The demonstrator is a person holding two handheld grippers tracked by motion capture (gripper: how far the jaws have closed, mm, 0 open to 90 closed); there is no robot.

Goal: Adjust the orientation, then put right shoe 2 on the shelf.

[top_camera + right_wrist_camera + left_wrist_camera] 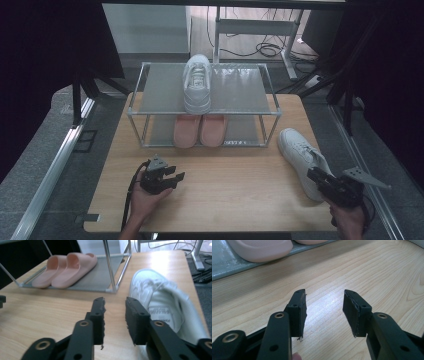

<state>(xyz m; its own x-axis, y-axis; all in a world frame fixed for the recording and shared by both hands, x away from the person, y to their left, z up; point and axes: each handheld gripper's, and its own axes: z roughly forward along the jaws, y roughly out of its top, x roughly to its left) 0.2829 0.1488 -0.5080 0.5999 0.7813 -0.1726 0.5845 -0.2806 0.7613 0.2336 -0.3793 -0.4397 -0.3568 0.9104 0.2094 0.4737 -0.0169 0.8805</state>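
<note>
High view: both grippers open, white sneaker (302,158) lying on the table (225,195) at the near right.
Right gripper (316,176) sits at the sneaker's heel, jaws parted, nothing clamped. Left gripper (172,178) rests near left, jaws apart over bare wood. Second sneaker (197,82) stands on the rack (240,90) top; pink slippers (200,131) below.

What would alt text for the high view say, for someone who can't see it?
A white sneaker lies on a wooden table just ahead of the right tool, whose jaws stand open. The left tool is open over bare wood, before a two-tier rack with another sneaker above pink slippers.
</note>
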